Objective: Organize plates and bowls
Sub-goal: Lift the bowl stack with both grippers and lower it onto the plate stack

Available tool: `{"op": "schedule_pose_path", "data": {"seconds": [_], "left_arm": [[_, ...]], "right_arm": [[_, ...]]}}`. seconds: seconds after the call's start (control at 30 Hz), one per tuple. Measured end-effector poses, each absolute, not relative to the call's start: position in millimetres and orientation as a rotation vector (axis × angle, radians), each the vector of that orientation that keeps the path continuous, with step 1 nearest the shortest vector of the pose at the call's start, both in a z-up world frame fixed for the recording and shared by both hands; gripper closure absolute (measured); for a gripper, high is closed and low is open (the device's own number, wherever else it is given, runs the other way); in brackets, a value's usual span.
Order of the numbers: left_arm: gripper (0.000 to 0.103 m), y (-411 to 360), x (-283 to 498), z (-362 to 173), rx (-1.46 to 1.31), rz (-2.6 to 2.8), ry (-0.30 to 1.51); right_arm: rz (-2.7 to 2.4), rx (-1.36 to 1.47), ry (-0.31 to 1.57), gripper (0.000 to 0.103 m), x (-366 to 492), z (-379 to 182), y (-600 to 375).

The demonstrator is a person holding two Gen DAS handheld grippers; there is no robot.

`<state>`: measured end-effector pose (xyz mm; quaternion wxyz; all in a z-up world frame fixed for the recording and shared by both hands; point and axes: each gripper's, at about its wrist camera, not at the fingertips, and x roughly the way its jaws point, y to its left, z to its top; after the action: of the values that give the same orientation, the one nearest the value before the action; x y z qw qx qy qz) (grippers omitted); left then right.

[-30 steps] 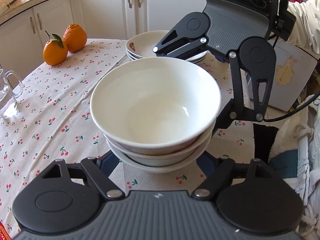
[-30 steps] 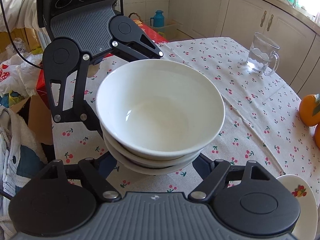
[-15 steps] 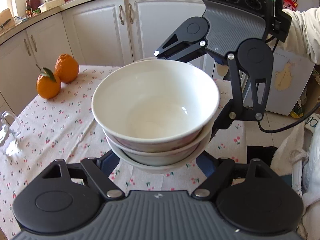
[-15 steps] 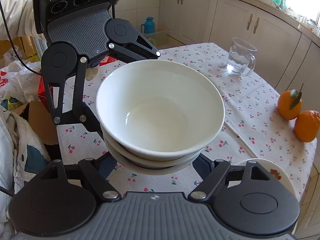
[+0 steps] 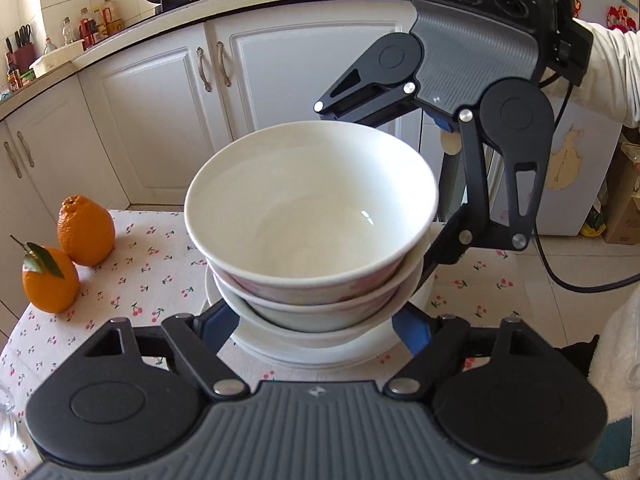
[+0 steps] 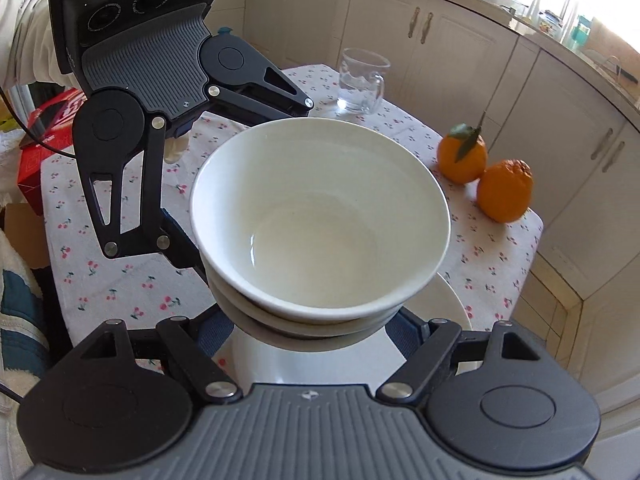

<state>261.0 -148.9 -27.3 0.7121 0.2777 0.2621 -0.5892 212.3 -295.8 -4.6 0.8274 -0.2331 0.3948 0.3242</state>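
Observation:
A stack of white bowls [image 5: 312, 232] fills the middle of both wrist views [image 6: 320, 224]. My left gripper [image 5: 316, 320] and my right gripper [image 6: 312, 328] face each other and clasp the stack from opposite sides, low on its bottom bowl. The stack hangs just above a pile of white plates [image 5: 320, 354], which shows under it in the right wrist view [image 6: 436, 304]. I cannot tell whether the bottom bowl touches the plates. The fingertips are hidden under the bowls.
The table has a cherry-print cloth [image 5: 152, 280]. Two oranges [image 5: 68, 252] lie near its edge, also in the right wrist view [image 6: 484, 168]. A glass mug [image 6: 360, 82] stands at the far side. White cabinets [image 5: 160, 120] stand behind.
Both grippers have carried the bowl stack across the table. The plate pile was behind the stack and now lies directly under it.

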Motion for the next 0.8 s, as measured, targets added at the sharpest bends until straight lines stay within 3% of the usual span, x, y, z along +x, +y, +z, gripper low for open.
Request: {"op": "schedule_pose_path", "data": {"seconds": [0.8], "left_arm": [[0.019, -176, 268, -47, 0.618, -1.303, 0.597]], "right_arm": [[0.621, -0.409, 0.925, 0.017, 231, -30, -333]]}}
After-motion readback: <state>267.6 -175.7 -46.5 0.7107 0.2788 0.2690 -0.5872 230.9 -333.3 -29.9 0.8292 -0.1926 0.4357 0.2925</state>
